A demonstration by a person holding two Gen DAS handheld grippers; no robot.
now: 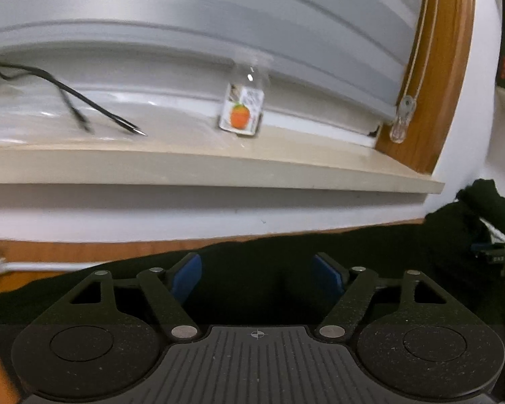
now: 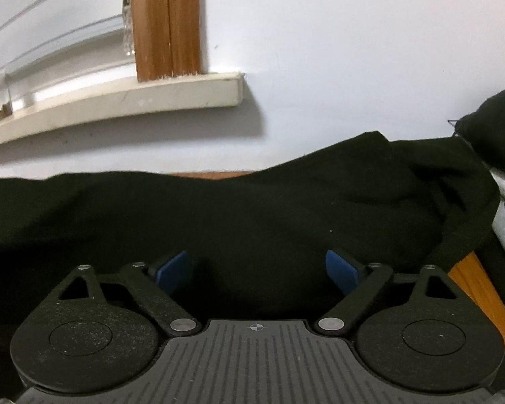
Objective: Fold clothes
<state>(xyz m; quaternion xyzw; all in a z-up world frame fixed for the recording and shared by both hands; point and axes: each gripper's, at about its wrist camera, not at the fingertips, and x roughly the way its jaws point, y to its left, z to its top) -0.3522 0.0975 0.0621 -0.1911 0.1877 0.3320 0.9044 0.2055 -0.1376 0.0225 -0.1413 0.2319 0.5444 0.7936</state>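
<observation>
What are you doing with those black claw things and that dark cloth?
A person holds two grippers over a black garment spread on a wooden table, ready to fold it. The left gripper and right gripper are both open, with cloth lying between their blue pads. A small bottle stands on the windowsill behind.

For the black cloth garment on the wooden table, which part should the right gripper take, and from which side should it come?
Probably the raised fold of the black cloth garment at its far edge. It stands up from the wooden table, so the open right gripper could come in low from the near side and close across it. The flat middle offers nothing to pinch.
</observation>
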